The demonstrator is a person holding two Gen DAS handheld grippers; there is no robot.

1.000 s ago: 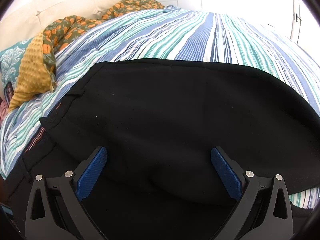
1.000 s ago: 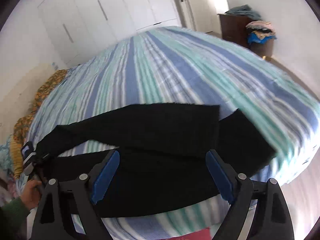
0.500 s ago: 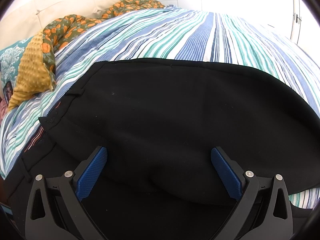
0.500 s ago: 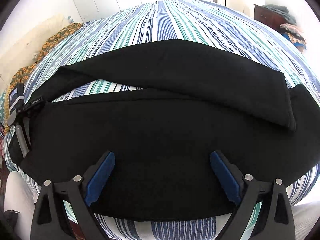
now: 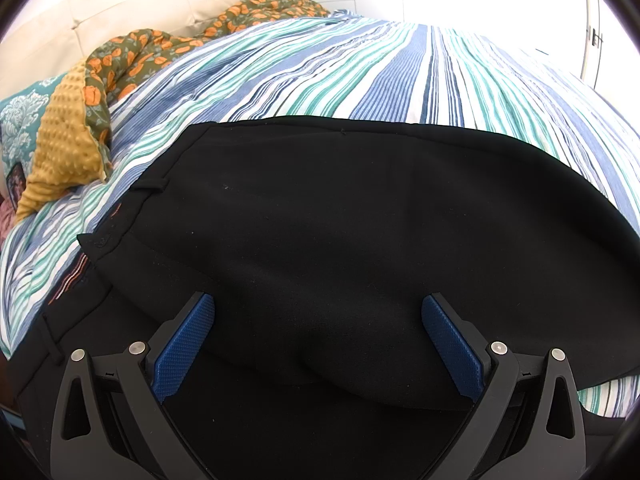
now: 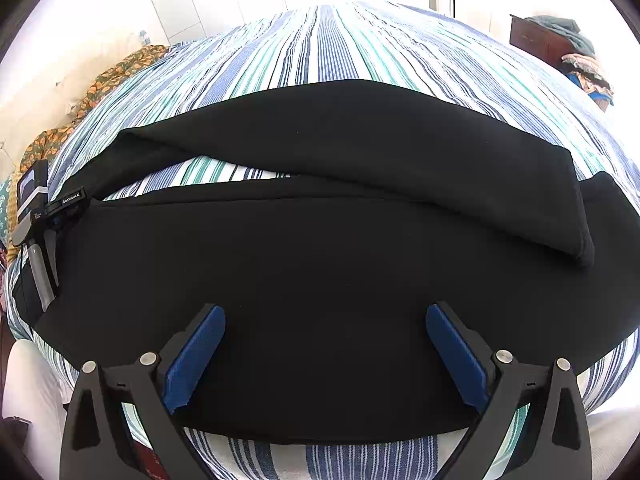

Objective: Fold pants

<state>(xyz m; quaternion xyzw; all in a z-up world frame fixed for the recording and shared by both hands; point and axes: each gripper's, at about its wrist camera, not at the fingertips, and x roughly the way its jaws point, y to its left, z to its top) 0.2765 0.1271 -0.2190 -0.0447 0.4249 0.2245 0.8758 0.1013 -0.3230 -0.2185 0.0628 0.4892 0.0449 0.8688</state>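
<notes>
Pants (image 6: 320, 280), black and heavy-looking, lie spread across the striped bedspread (image 6: 340, 40), running lengthwise along the near edge of the bed so that both ends can be reached from one side. One leg (image 6: 360, 152) has been laid over toward the other but sits crooked: a wedge of striped cover shows between the two legs at the left, and its cuff end crosses onto the lower leg at the right. That skew is probably why nobody is folding further yet.

At the waist end the left gripper (image 5: 316, 344) hovers over the cloth with its blue pads (image 5: 186, 344) spread wide and nothing pinched between them. Below it the waistband (image 5: 100, 264) with a belt loop runs off to the left, and a fold of fabric is doubled over just ahead of the pads (a good place to take hold, I would guess, since the band is the stiffest part).

Over the lower leg the right gripper (image 6: 324, 356) points steeply down; its jaws have just been opening and stand wide apart, with cloth beneath them but no grip on it. From there the left gripper's body (image 6: 36, 216) shows at the far left.

A mustard dotted blanket (image 5: 64, 148) and an orange-flowered quilt (image 5: 132, 52) are bunched near the headboard, well clear of the work.
</notes>
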